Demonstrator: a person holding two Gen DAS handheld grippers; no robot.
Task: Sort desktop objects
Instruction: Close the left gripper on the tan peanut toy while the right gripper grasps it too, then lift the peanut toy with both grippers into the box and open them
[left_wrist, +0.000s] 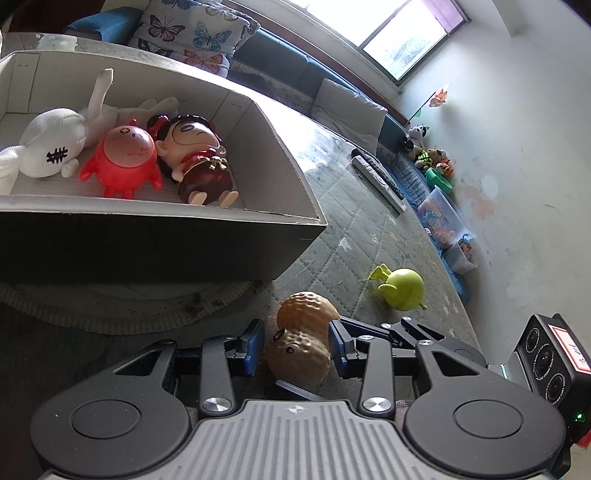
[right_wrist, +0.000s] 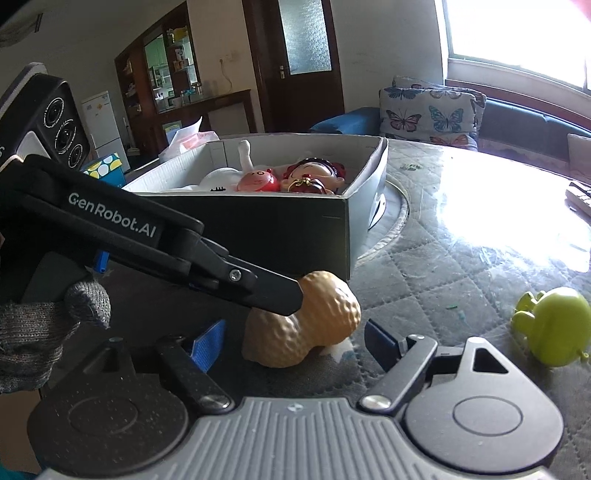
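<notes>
Quilted tabletop (left_wrist: 354, 236): peanut toy (left_wrist: 301, 347) between left hand-held gripper (left_wrist: 295, 349)

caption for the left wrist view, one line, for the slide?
Left gripper closed on the peanut toy beside the cardboard box of sorted toys; green toy remains on the quilted tabletop.

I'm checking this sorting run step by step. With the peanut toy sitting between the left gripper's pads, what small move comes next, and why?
Probably lift: the left gripper brackets the tan, bumpy peanut-shaped toy, blue pads seemingly touching it. The grey cardboard box holding other toys stands just ahead.
</notes>
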